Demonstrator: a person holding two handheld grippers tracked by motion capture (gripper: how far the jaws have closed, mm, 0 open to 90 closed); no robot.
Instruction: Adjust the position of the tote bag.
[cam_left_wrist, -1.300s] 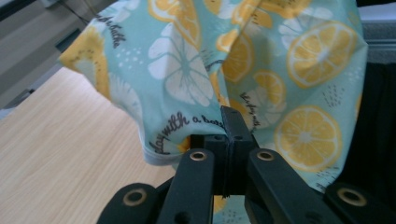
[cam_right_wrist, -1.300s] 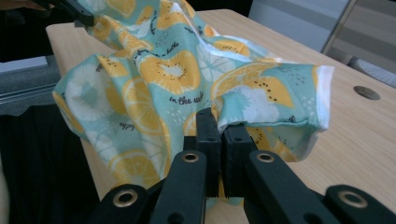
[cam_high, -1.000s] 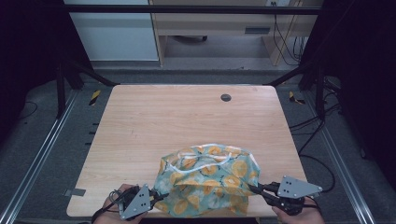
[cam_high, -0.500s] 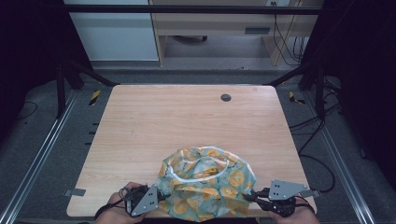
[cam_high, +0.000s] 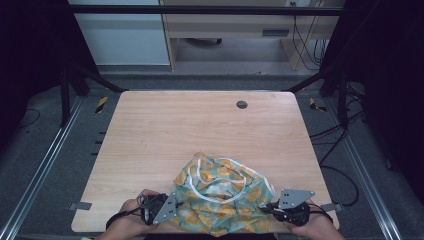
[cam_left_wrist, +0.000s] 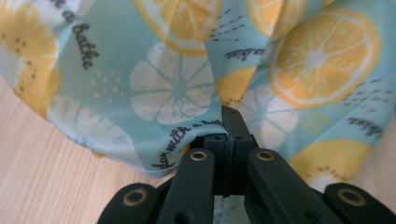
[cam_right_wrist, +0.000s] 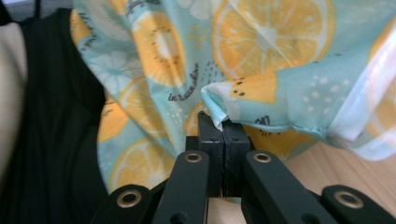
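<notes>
Both hands sit low at the table's (cam_high: 150, 125) near edge, forearms entering from below. The lemon-print cloth (cam_high: 220, 192) lies bunched between them. The left gripper (cam_high: 167, 207) and right gripper (cam_high: 272, 206) each pinch a cloth edge. Grey floor surrounds the wooden top.

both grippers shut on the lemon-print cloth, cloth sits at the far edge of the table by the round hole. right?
Not quite. The lemon-print cloth lies at the near edge of the table, by the person's hands, well away from the round hole; the high view shows it. The left gripper and right gripper are indeed shut on it.
</notes>
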